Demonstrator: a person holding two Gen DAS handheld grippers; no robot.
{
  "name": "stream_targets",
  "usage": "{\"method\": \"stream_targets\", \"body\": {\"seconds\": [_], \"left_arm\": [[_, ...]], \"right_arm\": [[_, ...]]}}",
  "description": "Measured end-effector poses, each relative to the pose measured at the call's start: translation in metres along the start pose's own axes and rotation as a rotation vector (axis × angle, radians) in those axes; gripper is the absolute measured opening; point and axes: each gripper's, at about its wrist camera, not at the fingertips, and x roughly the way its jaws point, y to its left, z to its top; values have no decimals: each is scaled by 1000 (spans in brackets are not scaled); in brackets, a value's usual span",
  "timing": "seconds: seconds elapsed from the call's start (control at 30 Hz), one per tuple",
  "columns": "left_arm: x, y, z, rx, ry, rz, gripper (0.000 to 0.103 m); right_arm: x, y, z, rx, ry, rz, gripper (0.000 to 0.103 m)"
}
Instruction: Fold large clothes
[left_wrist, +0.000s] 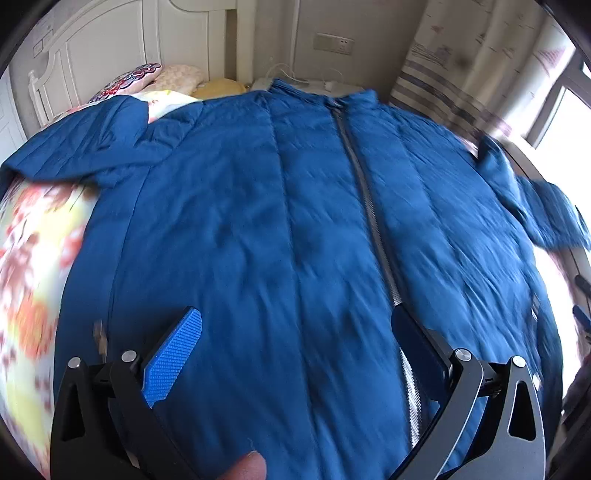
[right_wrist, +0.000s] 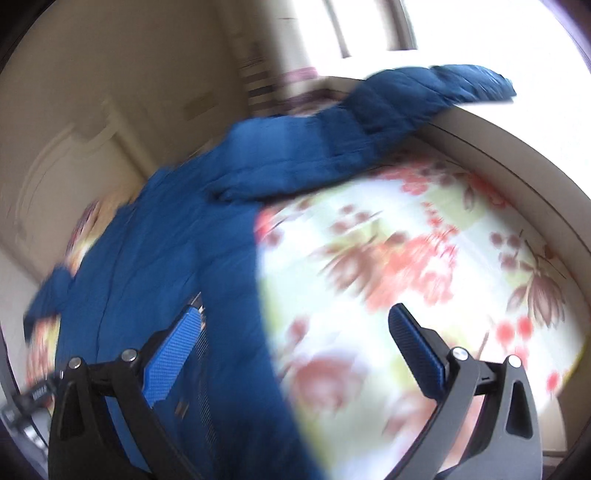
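A blue padded jacket (left_wrist: 280, 229) is seen spread front-up on a floral bedspread (right_wrist: 406, 258), its zipper (left_wrist: 369, 206) running away from the wide-open, empty left gripper (left_wrist: 295, 354), while the equally open, empty right gripper (right_wrist: 295, 350) is held at its side edge.

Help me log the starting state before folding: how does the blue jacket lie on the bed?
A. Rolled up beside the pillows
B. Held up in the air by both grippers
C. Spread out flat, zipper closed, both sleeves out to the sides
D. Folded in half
C: the blue jacket lies spread over the bed, its zipper closed down the middle, one sleeve out to each side, and both grippers empty.
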Motion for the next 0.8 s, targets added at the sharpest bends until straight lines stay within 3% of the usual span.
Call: {"method": "stream_targets", "body": {"seconds": [0.17, 0.4, 0.43, 0.5, 0.57, 0.6, 0.7, 0.8], "left_arm": [[31, 15, 16, 16, -2, -27, 99], [36, 6, 11, 68, -24, 35, 99], [36, 7, 12, 63, -24, 32, 99], [37, 8, 15, 56, -26, 25, 99], [37, 9, 16, 54, -28, 20, 99], [37, 9, 16, 54, -29, 18, 99], [36, 9, 15, 50, -34, 13, 99], [35, 12, 15, 38, -41, -2, 99]], "right_arm": [[51, -48, 65, 162, -52, -37, 101], [105, -70, 137, 254, -93, -105, 97], [111, -72, 145, 256, -102, -127, 91], [114, -70, 151, 250, -125, -148, 63], [113, -65, 158, 235, -163, -131, 22], [105, -56, 160, 213, -221, -114, 14], [83, -8, 168, 69, -369, -120, 10], [64, 71, 173, -150, -456, -66, 9]]}}
